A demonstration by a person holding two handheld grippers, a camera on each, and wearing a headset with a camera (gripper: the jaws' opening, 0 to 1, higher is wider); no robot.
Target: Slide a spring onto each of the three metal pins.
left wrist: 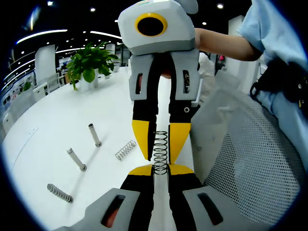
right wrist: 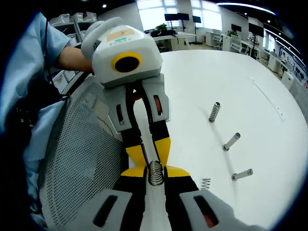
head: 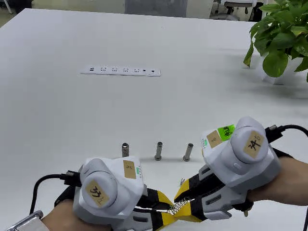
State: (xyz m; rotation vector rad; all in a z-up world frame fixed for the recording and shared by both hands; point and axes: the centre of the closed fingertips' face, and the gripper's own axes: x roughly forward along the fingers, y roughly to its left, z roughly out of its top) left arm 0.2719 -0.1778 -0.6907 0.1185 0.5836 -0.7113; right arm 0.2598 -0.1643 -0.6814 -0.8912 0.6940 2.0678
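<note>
One white surface [head: 57, 110] carries everything in a bright office. Beyond the left tongs [left wrist: 161, 169] and right tongs [right wrist: 155, 171] lie a white power strip [head: 120, 70] and a green potted plant [head: 281, 33]. Three upright grey metal pins [head: 158, 150] stand just ahead, one wearing a fitted spring [head: 125, 150]; a small loose spring [left wrist: 125, 149] lies near. Both tongs clench a thin steel coil spring [left wrist: 160, 147], its axis running tip to tip.

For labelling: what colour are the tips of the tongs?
Yellow, on left tongs and right tongs; clearest in left gripper view.
</note>
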